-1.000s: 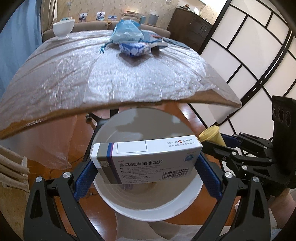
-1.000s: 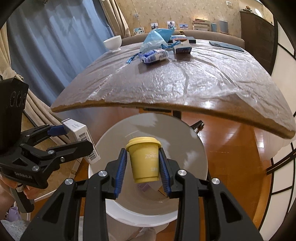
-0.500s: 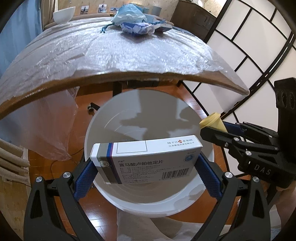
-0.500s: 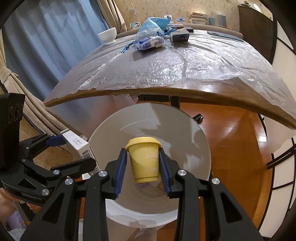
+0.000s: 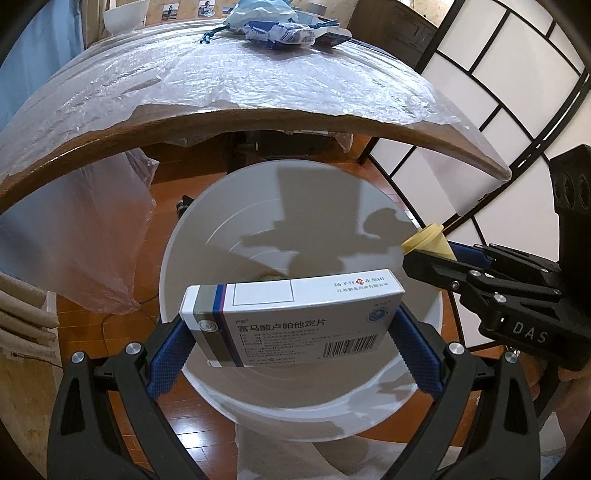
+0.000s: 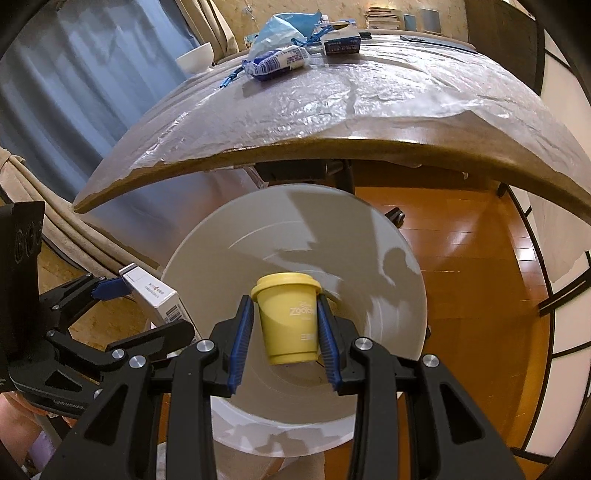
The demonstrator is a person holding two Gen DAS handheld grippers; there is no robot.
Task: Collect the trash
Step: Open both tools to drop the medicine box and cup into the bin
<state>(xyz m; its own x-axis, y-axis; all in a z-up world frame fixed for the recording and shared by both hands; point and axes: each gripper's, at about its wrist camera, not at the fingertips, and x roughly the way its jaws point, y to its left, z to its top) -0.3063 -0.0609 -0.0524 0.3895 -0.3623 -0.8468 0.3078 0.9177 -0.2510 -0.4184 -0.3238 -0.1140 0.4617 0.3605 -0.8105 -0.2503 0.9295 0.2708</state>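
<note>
- The left tool (image 5: 291,328) grips a white rectangular cardboard medicine box with a blue-and-grey band and a barcode (image 5: 291,317) by its two short ends, its blue pads pressed against them. The box hangs over the open mouth of a round white plastic bin (image 5: 295,229) that stands on the wooden floor (image 5: 110,332) below the table edge.
- Only the left wrist view shows the box's printed front; in the right wrist view the same box (image 6: 155,295) shows only an end and a narrow side, at the far left, just beside the bin's rim (image 6: 413,295).
- The right tool (image 6: 286,328) is clamped on a small yellow plastic cup with a lid and faint white lettering (image 6: 290,325), upright between the blue pads, above the inside of the bin. The left wrist view catches only the cup's rim end (image 5: 428,240) poking out of that tool at the right, at the bin's edge.
- The brown wooden table covered with clear crinkled plastic sheet (image 6: 332,110) arches above the bin in both views.
- On the far part of it lie a crumpled pale blue plastic bag (image 6: 284,26), a blue-and-white wrapped packet (image 6: 280,61) and a white bowl (image 6: 195,57); a small blue-and-white box (image 6: 341,42) beside them is clear only in the right wrist view.
- A white panelled screen with black bars (image 5: 498,92) fills the right of the left wrist view; blue curtains (image 6: 74,92) fill the left of the right wrist view.
</note>
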